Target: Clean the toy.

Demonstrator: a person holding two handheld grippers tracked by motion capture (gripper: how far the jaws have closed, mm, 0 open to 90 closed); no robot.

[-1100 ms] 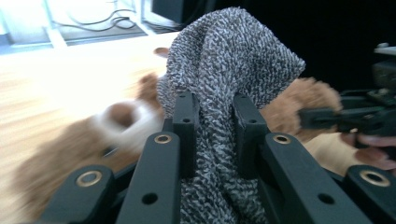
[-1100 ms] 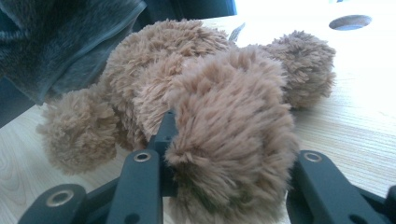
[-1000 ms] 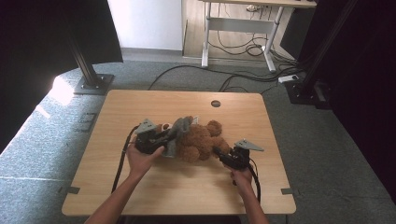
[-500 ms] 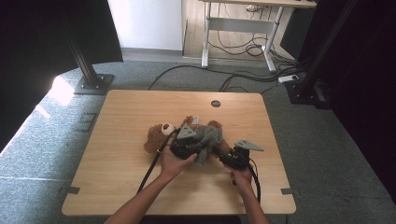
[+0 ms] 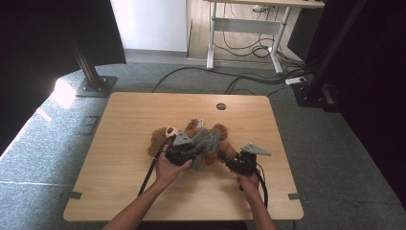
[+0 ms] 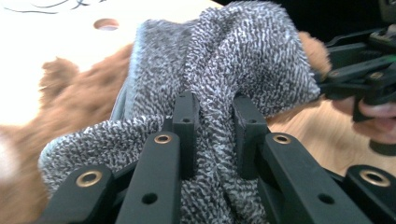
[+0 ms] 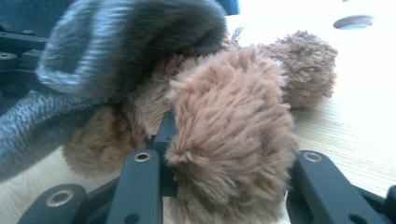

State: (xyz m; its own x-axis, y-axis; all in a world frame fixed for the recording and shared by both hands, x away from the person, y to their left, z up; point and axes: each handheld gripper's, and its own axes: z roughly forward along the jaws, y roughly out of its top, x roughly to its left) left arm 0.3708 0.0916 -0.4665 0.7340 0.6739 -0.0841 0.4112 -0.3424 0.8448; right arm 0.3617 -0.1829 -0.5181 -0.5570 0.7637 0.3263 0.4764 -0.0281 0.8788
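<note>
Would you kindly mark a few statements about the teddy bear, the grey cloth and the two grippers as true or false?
1. The left gripper pinches the grey cloth. True.
2. The teddy bear is white. False: it is brown.
3. The right gripper grips a limb of the bear. True.
4. The cloth lies folded at the table corner. False: it drapes over the bear.
5. The table has a round hole. True.
</note>
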